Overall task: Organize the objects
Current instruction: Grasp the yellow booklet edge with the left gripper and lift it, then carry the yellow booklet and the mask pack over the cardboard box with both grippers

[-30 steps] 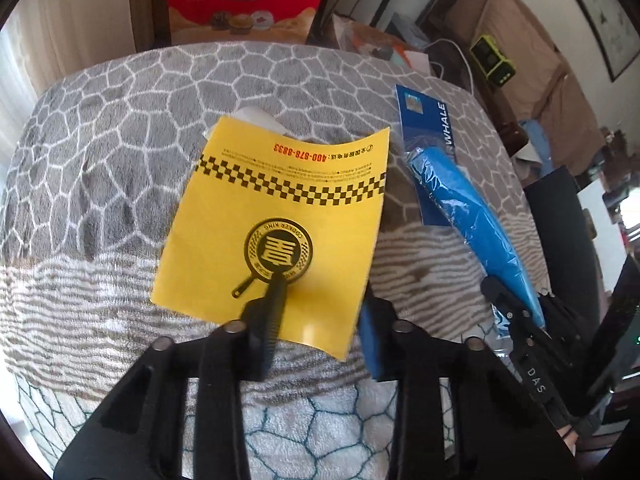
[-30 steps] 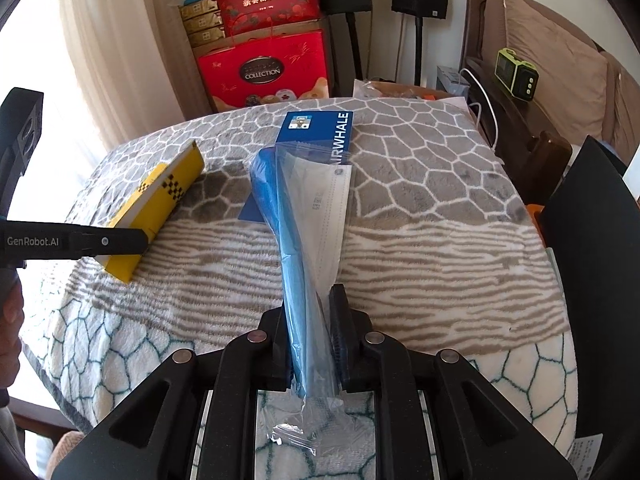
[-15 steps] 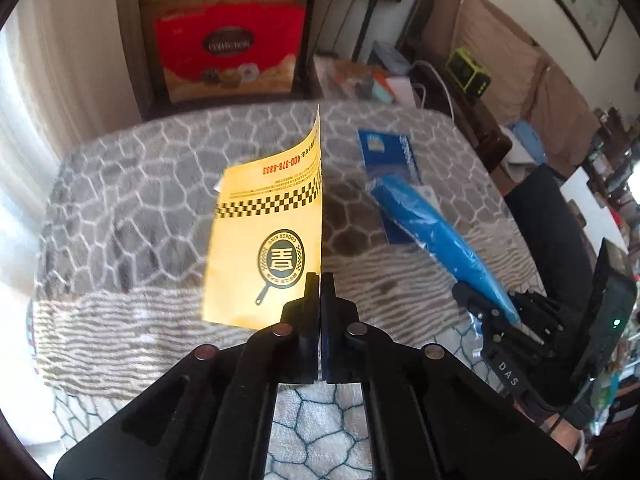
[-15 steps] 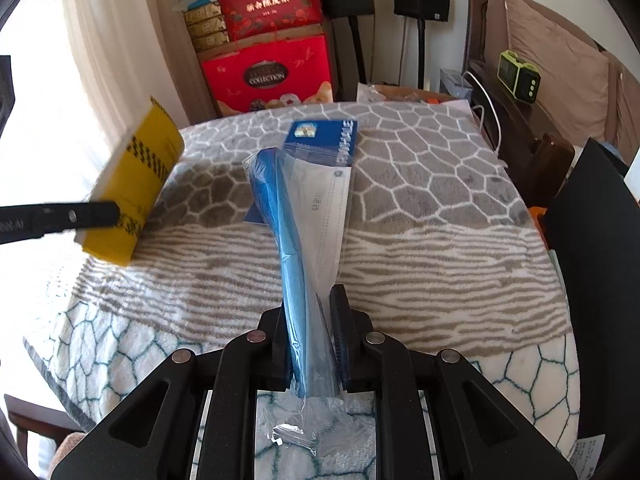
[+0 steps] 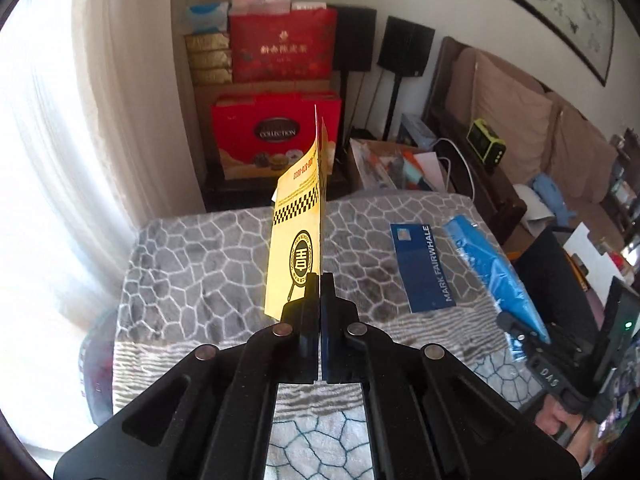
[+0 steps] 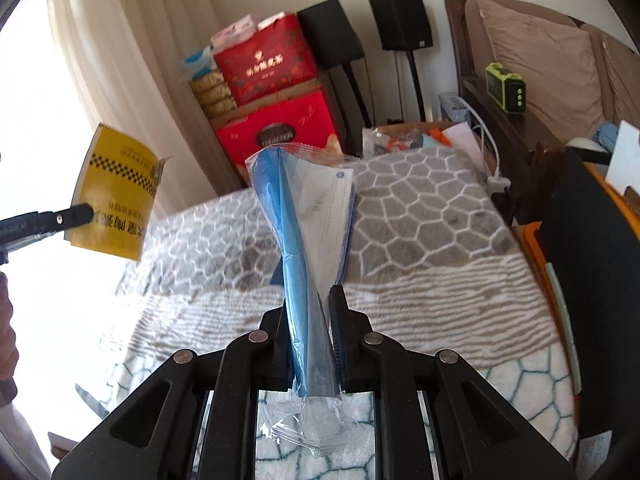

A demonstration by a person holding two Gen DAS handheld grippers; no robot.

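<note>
My left gripper [image 5: 321,280] is shut on the lower edge of a yellow booklet [image 5: 298,236] with a black checkered band, which stands upright in the air above the grey patterned blanket [image 5: 208,264]. From the right wrist view the yellow booklet [image 6: 116,200] hangs at the left in the left gripper's fingers [image 6: 76,214]. My right gripper [image 6: 310,300] is shut on a clear bag of blue face masks [image 6: 308,216], lifted off the blanket. That blue bag [image 5: 488,268] shows at the right in the left wrist view, beside a dark blue flat box [image 5: 424,268] lying on the blanket.
Red gift boxes [image 5: 276,136] and stacked cartons stand behind the bed by the curtain. Black speakers [image 5: 404,52] on stands, a cluttered box [image 5: 392,164], a green device [image 5: 486,144] and brown cushions line the right. A black chair [image 6: 592,264] sits at the right edge.
The left gripper closed on the yellow booklet, which lay flat on the blanket, and lifted it upright into the air. The right gripper raised the mask bag slightly.
</note>
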